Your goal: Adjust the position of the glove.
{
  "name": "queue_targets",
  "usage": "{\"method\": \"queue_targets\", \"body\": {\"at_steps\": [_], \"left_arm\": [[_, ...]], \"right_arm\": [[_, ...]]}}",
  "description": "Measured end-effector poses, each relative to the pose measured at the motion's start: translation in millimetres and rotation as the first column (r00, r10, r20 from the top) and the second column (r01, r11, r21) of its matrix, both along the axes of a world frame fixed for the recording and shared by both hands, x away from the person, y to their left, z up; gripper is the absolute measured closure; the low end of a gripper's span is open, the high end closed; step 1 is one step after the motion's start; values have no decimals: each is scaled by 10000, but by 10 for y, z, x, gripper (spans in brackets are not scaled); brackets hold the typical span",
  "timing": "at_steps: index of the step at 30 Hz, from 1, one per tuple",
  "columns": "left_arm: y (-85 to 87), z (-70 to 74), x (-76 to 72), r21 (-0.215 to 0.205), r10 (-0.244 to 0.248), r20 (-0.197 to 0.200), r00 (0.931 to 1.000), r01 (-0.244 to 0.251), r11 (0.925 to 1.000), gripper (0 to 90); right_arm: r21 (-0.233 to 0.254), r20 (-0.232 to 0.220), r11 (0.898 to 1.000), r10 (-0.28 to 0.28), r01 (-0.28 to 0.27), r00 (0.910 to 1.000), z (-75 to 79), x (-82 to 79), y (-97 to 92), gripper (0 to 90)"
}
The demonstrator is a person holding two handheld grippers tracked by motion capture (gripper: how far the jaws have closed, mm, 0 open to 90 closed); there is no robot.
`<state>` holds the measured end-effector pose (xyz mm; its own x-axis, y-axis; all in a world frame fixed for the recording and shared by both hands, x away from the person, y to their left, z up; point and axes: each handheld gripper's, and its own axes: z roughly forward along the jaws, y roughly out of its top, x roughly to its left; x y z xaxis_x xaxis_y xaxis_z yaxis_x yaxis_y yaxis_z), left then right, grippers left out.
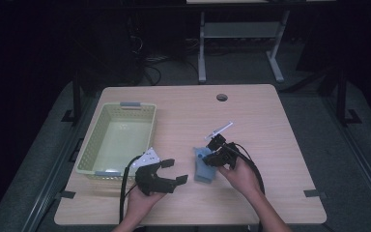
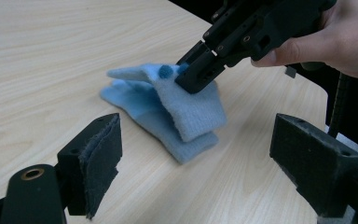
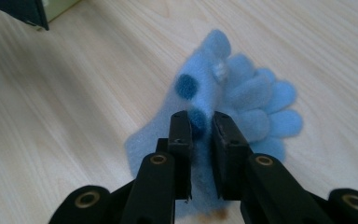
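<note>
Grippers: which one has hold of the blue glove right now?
The right gripper: its jaws pinch a fold of the glove. The left gripper sits open beside it, touching nothing.

Fig.: we note a pale yellow-green basket (image 1: 91,145) at the left of the wooden table (image 1: 270,145); clear syringe-like item (image 1: 222,129) approx. mid-table; round cable hole (image 1: 221,97) nr far edge.

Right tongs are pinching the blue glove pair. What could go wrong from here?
1. The right tongs grip only a thin fold of the top blue glove; it may slip out on lifting.
2. The lower glove looks ungripped and may stay on the table.
</note>
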<state>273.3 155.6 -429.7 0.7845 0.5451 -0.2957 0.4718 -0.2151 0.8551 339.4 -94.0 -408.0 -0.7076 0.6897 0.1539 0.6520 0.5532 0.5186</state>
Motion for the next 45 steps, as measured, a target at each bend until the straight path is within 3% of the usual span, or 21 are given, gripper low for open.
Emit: {"method": "queue_targets", "body": {"at_steps": [5, 11, 16, 23, 29, 31, 37, 40, 45], "left_arm": [[2, 12, -6, -3, -26, 18, 10000, 26, 10000, 164], [-12, -13, -4, 14, -67, -92, 9999, 67, 10000, 164], [-5, 4, -3, 19, -81, 24, 10000, 81, 10000, 165], [-15, -9, 0, 16, -62, -88, 9999, 62, 10000, 170], [-34, -33, 9, 31, -97, -202, 9997, 98, 9999, 173], [-42, -37, 10, 73, -157, -231, 9996, 158, 9998, 190], [-72, -43, 20, 111, -202, -296, 9994, 205, 9997, 194], [-88, -55, 45, 116, -160, -466, 9988, 166, 9998, 195], [-126, -73, 89, 87, -210, -702, 9973, 217, 9997, 204]], "right_arm": [[7, 18, 9998, -180, 180, 9998, -57, -13, 22, 783], [-332, 68, 9991, -262, 264, 9996, -112, -8, 55, 732], [-515, 128, 9982, -293, 299, 9995, -168, -17, 87, 611], [-70, 509, 9988, -482, 486, 9975, -102, -32, 49, 699], [-174, -111, 9993, -326, 324, 9994, -274, 3, 78, 745], [96, -321, 9990, -428, 431, 9986, -346, 22, 57, 733], [551, -285, 9961, -669, 684, 9974, -277, 10, -28, 610], [1042, -398, 9893, -981, 1018, 9944, -244, 4, -127, 495], [1572, -727, 9784, -1244, 1346, 9896, -248, -19, -232, 432]]}}
